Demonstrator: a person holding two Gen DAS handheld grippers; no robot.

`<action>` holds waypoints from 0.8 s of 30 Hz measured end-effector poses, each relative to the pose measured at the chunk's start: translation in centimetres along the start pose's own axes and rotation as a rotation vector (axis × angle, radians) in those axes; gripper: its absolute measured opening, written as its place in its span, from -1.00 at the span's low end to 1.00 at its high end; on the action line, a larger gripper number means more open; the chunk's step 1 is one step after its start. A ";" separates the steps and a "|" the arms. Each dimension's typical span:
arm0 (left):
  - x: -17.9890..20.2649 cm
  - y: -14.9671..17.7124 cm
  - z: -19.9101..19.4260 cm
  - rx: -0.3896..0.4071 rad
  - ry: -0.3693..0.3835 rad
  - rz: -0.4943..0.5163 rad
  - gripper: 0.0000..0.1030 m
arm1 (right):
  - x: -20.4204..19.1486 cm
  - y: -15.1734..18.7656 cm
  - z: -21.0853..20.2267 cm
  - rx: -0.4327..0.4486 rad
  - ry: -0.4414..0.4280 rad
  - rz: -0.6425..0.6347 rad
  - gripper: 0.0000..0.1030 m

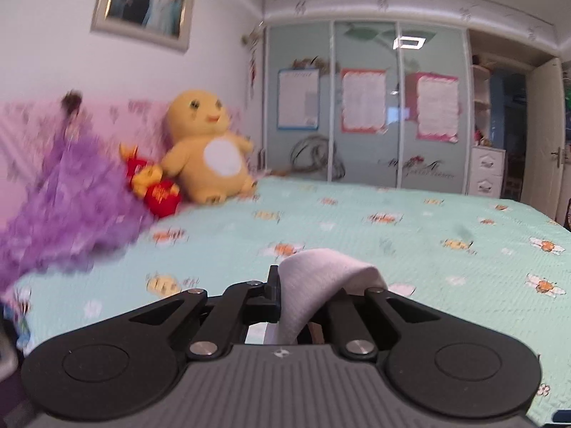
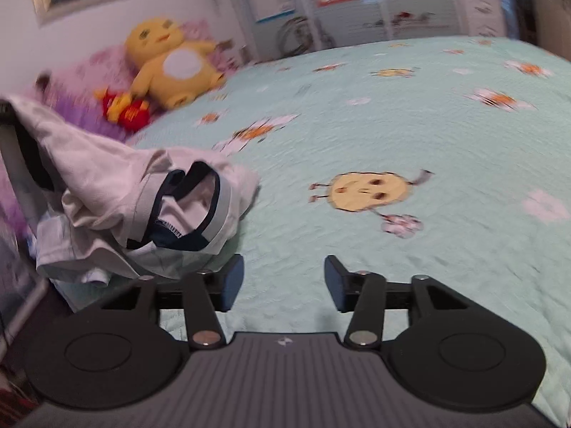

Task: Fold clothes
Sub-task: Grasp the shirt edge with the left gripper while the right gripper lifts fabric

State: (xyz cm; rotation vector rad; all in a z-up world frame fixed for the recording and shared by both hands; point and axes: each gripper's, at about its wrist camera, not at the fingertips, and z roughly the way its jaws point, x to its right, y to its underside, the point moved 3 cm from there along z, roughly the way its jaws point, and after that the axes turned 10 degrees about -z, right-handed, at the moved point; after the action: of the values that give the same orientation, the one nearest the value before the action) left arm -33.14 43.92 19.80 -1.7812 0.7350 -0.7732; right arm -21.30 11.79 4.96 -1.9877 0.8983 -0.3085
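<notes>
A white garment (image 2: 107, 185) with a dark navy collar (image 2: 200, 214) hangs bunched at the left of the right wrist view, its top corner pulled up toward the left edge and its lower folds resting near the bed's side. My left gripper (image 1: 307, 296) is shut on a fold of this white garment (image 1: 321, 271), which drapes over the fingers and hides the right one. My right gripper (image 2: 283, 278) stands open just above the bedspread, to the right of the garment, with nothing between its fingers.
A mint bedspread (image 2: 392, 135) with bee prints covers the bed. A yellow plush toy (image 1: 207, 149), a small red plush (image 1: 157, 185) and a purple fluffy thing (image 1: 71, 207) lie at the headboard. A mirrored wardrobe (image 1: 364, 107) stands beyond the bed.
</notes>
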 end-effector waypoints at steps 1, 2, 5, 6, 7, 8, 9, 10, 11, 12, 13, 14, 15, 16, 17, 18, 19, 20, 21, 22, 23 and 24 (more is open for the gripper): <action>-0.8 0.2 -0.6 -0.006 -0.008 -0.005 -0.86 | -0.7 -0.3 0.9 -0.012 -0.003 -0.038 0.15; -1.4 0.3 -0.9 -0.013 -0.008 -0.010 -0.86 | -1.3 -0.6 1.8 -0.016 -0.008 -0.057 0.20; -2.7 0.8 -0.9 -0.034 -0.006 -0.008 -0.86 | -2.7 -2.2 4.1 -0.004 -0.054 -0.032 0.26; -2.8 1.0 -0.7 -0.041 -0.005 -0.006 -0.86 | -2.8 -2.7 4.9 0.004 -0.073 -0.001 0.31; -3.0 1.3 -0.6 -0.051 0.001 -0.006 -0.86 | -3.0 -3.2 5.7 0.012 -0.091 0.031 0.34; -3.1 1.5 -0.5 -0.062 0.008 -0.005 -0.86 | -3.3 -4.0 6.8 0.014 -0.109 0.049 0.40; -3.2 1.6 -0.1 -0.073 0.018 -0.001 -0.86 | -3.6 -4.5 7.9 0.006 -0.118 0.053 0.40; -3.0 1.6 0.0 -0.079 0.030 0.004 -0.86 | -3.9 -4.8 9.0 -0.002 -0.126 0.055 0.40; -2.7 1.6 0.0 -0.082 0.045 0.010 -0.86 | -4.2 -5.2 9.8 -0.016 -0.130 0.065 0.39; -2.2 1.4 0.0 -0.078 0.065 0.018 -0.86 | -4.4 -5.5 10.7 -0.029 -0.134 0.075 0.28; -1.8 1.1 -0.1 -0.074 0.086 0.026 -0.86 | -4.4 -5.6 11.3 -0.047 -0.138 0.089 0.08; -1.3 0.9 -0.2 -0.069 0.106 0.034 -0.86 | -4.3 -5.5 11.3 -0.061 -0.141 0.104 -0.82; -0.8 0.5 -0.5 -0.059 0.129 0.046 -0.86 | -4.2 -5.4 11.0 -0.072 -0.126 0.116 -0.99; -0.2 0.0 -0.7 -0.047 0.152 0.058 -0.86 | -4.0 -5.4 10.3 -0.061 -0.103 0.113 -0.98; 0.4 -0.6 -1.1 -0.036 0.175 0.069 -0.86 | -3.8 -5.5 9.2 -0.031 -0.077 0.101 -0.98; 1.1 -1.2 -1.4 -0.025 0.198 0.074 -0.86 | -3.5 -5.8 7.6 0.010 -0.046 0.092 -0.98; 1.7 -1.9 -1.7 -0.014 0.221 0.079 -0.86 | -2.8 -6.3 5.7 0.061 -0.016 0.089 -0.98; 2.5 -2.7 -2.1 -0.004 0.249 0.076 -0.86 | -2.1 -6.9 3.7 0.114 0.014 0.086 -0.98; 3.3 -3.5 -2.7 0.011 0.283 0.070 -0.86 | -1.2 -7.7 1.6 0.172 0.056 0.081 -0.98; 4.0 -4.4 -3.3 0.027 0.317 0.065 -0.86 | -0.2 -8.6 -0.7 0.229 0.104 0.076 -0.98; 5.1 -5.2 -4.1 0.045 0.354 0.065 -0.86 | 1.0 -9.6 -2.9 0.278 0.146 0.079 -0.98; 6.2 -6.1 -4.9 0.064 0.390 0.069 -0.86 | 1.9 -10.2 -5.0 0.312 0.172 0.082 -0.98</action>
State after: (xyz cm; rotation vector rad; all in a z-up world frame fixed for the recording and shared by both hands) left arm -32.47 38.24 27.95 -1.5555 1.0094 -1.1001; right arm -17.78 10.61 15.92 -1.6515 0.9721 -0.5449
